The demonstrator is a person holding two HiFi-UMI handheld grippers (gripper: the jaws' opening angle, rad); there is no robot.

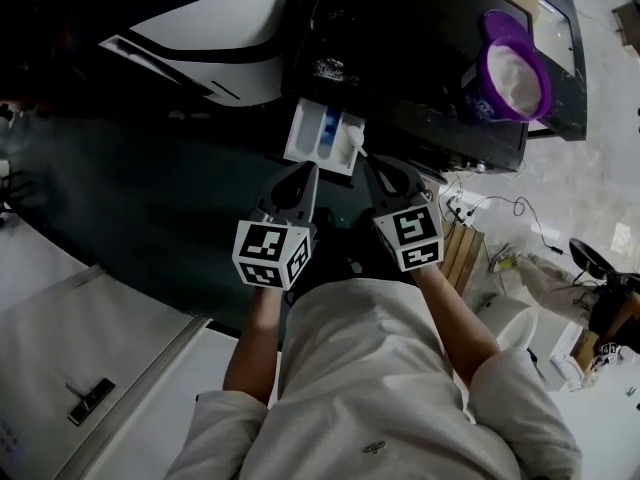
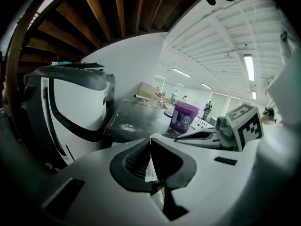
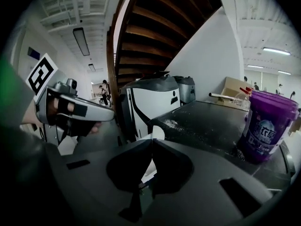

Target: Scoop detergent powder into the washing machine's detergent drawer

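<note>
Drawer (image 1: 318,133) stands pulled out of the washing machine (image 1: 400,28), its compartments exposed for filling. Left tool (image 1: 305,171) and right tool (image 1: 380,166) hover just in front of it, both pressed together with nothing pinched (no scoop in either). Open purple detergent tub (image 1: 512,73) sits on the machine top, off right, with powder showing; probably the next reach.

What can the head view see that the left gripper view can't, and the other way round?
Only the head view: the detergent drawer's compartments from above, white powder inside the purple tub, and the person's arms. Only the left gripper view: ceiling lights and wooden beams overhead. Both: the purple tub, the left claw and the right claw.
</note>
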